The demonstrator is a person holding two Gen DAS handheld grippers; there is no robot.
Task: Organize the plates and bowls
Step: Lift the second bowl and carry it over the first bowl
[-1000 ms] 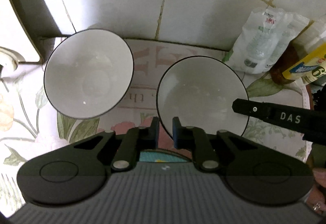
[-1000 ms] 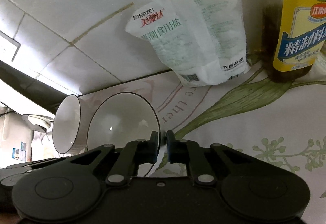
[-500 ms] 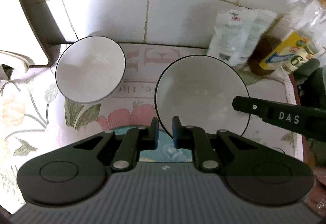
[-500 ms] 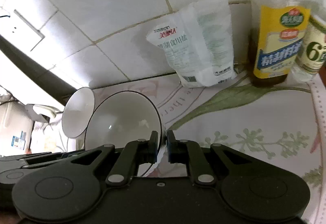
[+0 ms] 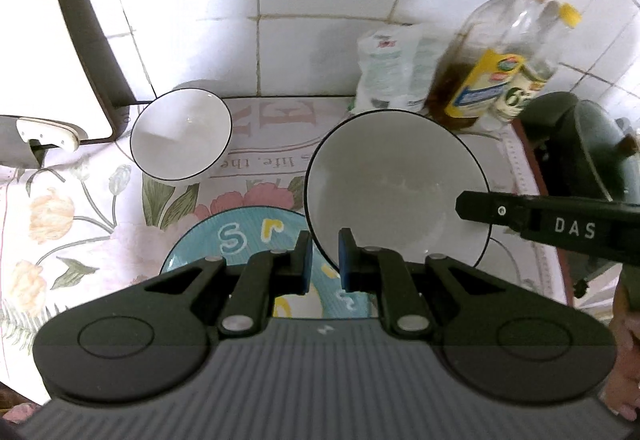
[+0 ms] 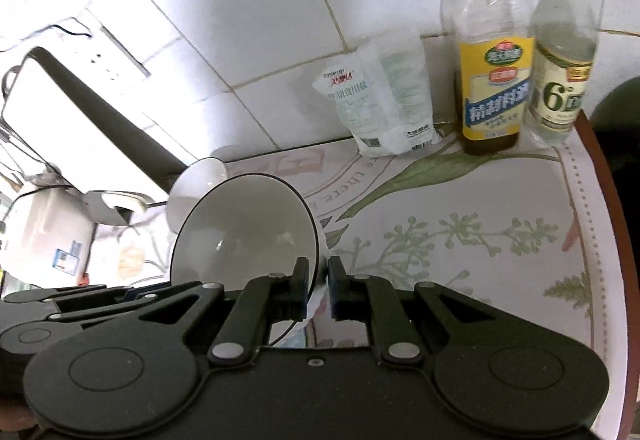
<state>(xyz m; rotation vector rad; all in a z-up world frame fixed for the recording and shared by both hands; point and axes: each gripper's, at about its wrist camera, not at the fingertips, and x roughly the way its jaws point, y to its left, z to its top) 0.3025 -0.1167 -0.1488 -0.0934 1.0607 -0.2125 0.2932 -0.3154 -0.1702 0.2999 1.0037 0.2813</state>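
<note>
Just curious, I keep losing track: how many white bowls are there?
2. One white bowl sits on the flowered cloth near the wall. The other bowl is gripped at its rim by both tongs, left and right. Others may be out of view.

held bowl (image 5: 394, 184) above table (image 5: 72, 208), over plate (image 5: 240, 236); second bowl (image 5: 181, 134) to its left by wall; bag (image 6: 380, 108) and two bottles (image 6: 490, 80) behind right.

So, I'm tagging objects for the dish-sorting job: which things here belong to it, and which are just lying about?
Belongs:
round white black-rimmed bowl held by both tools
second white black-rimmed bowl on the cloth
round blue lettered plate

Lying about:
white salt bag
yellow-labelled glass bottle
yellow-capped clear bottle
</note>
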